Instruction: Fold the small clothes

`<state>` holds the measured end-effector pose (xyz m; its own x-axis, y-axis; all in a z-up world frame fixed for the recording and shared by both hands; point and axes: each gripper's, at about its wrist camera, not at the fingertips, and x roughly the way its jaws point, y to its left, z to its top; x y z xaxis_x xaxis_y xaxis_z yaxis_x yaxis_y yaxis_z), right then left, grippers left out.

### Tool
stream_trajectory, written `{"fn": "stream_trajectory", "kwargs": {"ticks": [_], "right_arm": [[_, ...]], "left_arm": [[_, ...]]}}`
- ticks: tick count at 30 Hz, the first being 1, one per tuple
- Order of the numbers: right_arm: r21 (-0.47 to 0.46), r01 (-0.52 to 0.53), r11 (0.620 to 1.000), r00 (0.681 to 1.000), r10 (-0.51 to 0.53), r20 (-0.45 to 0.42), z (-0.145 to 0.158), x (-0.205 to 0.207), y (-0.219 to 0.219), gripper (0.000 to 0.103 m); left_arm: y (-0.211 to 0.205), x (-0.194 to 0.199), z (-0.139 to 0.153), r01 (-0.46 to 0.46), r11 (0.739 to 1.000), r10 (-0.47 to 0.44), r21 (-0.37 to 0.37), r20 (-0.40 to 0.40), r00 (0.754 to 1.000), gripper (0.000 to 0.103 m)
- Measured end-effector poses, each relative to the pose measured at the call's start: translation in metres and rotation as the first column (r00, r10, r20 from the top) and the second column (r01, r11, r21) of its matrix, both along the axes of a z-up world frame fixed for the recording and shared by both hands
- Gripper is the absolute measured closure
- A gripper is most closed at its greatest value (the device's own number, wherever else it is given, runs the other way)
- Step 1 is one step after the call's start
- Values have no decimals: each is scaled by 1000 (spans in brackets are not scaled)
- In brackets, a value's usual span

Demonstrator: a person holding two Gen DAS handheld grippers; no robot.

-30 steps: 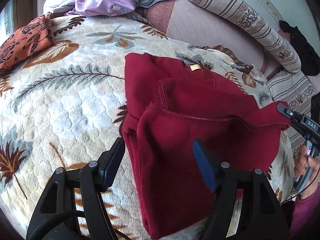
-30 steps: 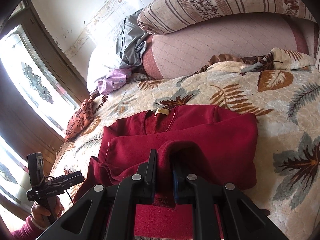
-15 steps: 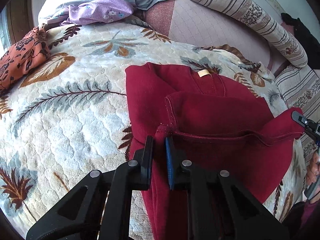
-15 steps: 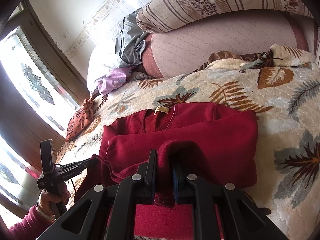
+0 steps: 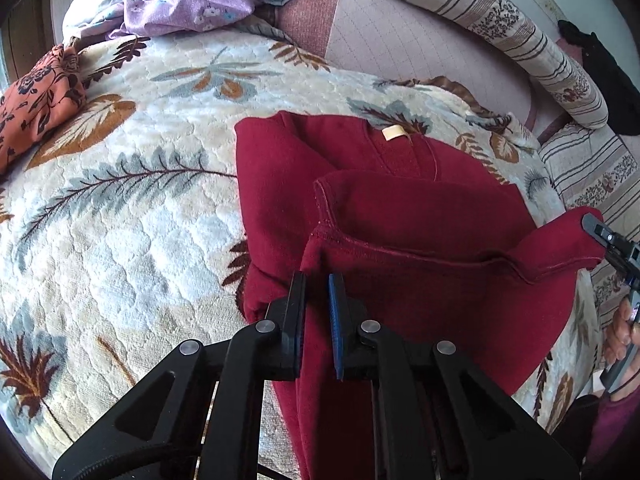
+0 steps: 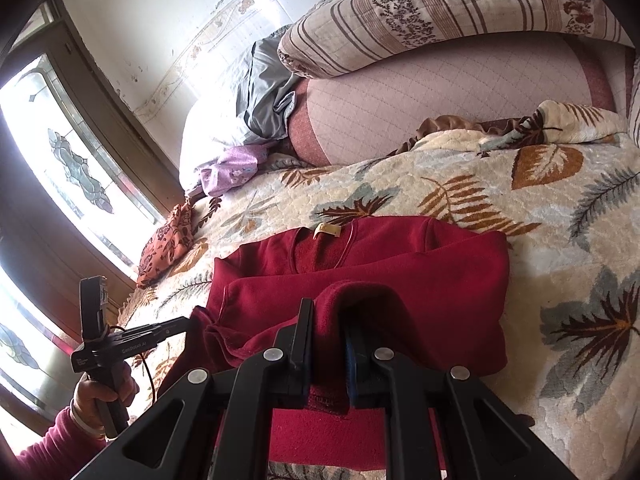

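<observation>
Between both tools' (image 5: 317,280) (image 6: 328,312) clamped fingers, sweater (image 5: 400,216) corners disappear, pinched.

Only 1 piece of lettering can be read: in the right wrist view, small pale print on the side of the left gripper (image 6: 188,322) appears to read "GenRobot.AI". A second printed patch nearer its handle is too small to read. The tan neck label (image 5: 393,133) on the red sweater (image 5: 420,232) shows no legible print.

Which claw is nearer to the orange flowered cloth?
Left. The left claw grips the red garment's corner on the orange flowered cloth's side; the right claw grips the opposite corner.
</observation>
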<state>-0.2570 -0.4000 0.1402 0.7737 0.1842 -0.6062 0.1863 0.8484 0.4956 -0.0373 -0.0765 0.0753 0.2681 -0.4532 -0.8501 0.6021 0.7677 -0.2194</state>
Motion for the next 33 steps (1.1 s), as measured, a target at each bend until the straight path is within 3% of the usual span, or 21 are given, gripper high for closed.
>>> {"fn": "stream_trajectory", "kwargs": {"ticks": [3, 5, 6, 12, 13, 14, 17, 26, 33], "right_arm": [[7, 3, 1000, 1000, -3, -3, -2, -1, -1, 91], [11, 5, 1000, 1000, -5, -7, -4, -1, -2, 91], [12, 7, 1000, 1000, -7, -7, -5, 0, -3, 91], [11, 8, 1000, 1000, -8, -6, -5, -1, -3, 91], [11, 8, 1000, 1000, -8, -6, -5, -1, -3, 91], [13, 9, 1000, 1000, -9, -6, -5, -1, -3, 91], [13, 8, 1000, 1000, -8, -4, -5, -2, -5, 91], [10, 43, 999, 998, -44, 36, 8, 8, -18, 91], [0, 88, 996, 996, -88, 11, 2, 46, -38, 91]], "left_arm": [[-4, -3, -6, 22, 1000, -22, 15, -4, 1000, 85], [-7, -3, -7, 29, 1000, -29, -2, -4, 1000, 64], [-9, -2, -7, 31, 999, -31, -6, -4, 1000, 60], [-23, 5, -16, 52, 999, -52, -3, -13, 999, 58], [-23, 5, -16, 55, 999, -55, -1, -9, 998, 63], [-23, 4, -16, 56, 998, -56, -1, -8, 998, 80], [-20, 4, -7, 49, 999, -49, 0, 7, 999, 95], [-20, 31, 44, -21, 998, 29, -65, 122, 992, 96], [-46, 65, 37, -76, 997, 81, -36, 171, 982, 96]]}}
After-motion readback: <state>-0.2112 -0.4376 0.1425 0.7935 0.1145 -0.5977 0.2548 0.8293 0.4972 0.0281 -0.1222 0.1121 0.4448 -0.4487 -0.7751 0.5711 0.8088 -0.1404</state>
